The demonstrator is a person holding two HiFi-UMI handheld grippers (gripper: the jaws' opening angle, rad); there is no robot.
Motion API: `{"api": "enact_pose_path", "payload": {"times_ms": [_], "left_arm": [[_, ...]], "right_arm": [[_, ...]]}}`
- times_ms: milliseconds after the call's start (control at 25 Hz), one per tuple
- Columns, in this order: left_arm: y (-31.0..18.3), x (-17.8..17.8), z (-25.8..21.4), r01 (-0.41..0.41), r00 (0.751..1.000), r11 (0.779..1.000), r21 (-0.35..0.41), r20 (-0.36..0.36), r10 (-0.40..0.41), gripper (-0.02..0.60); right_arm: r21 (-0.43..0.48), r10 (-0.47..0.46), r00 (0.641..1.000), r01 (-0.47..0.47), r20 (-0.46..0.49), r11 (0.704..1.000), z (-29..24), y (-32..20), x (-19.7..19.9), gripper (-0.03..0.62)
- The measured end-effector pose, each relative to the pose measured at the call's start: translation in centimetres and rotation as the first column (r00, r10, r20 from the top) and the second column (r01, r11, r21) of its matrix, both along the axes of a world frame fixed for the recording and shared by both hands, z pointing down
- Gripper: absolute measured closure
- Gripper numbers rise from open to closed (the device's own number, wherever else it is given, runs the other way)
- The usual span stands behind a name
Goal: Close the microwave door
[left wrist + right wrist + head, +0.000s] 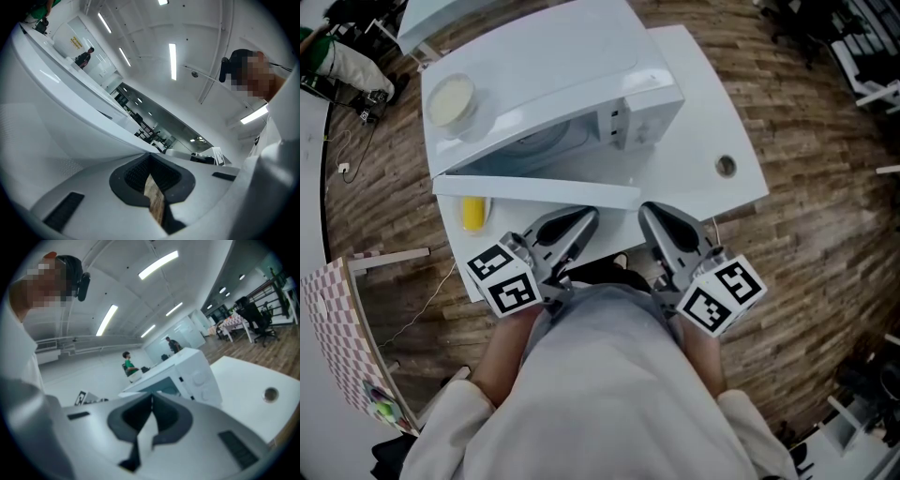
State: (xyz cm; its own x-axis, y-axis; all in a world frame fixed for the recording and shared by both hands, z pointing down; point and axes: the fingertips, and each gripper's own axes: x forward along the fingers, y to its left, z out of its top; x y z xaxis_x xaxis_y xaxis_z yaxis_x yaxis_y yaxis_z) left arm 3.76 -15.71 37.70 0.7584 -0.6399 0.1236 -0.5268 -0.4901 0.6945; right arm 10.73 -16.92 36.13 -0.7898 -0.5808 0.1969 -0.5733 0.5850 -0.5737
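Both jaw pairs are pressed together and empty. I hold the left gripper and right gripper just short of the open microwave door, above the white table's front edge. I judge a hard shove could skid the microwave on that smooth top. Wood-plank floor surrounds it.

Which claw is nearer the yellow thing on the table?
The left claw; the yellow thing lies just beyond its outer side, while the right claw sits farther across.
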Motion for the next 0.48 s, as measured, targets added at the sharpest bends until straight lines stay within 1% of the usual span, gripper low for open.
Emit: {"api": "enact_pose_path", "payload": {"times_ms": [480], "left_arm": [[-1.4,-1.0,0.1,0.015,1.000,1.000,-0.011,-0.007,-0.015,0.565]], "right_arm": [[-0.001,0.009,1.000,-0.009,-0.008,1.000,0.0,-1.6,-0.2,0.571]]}}
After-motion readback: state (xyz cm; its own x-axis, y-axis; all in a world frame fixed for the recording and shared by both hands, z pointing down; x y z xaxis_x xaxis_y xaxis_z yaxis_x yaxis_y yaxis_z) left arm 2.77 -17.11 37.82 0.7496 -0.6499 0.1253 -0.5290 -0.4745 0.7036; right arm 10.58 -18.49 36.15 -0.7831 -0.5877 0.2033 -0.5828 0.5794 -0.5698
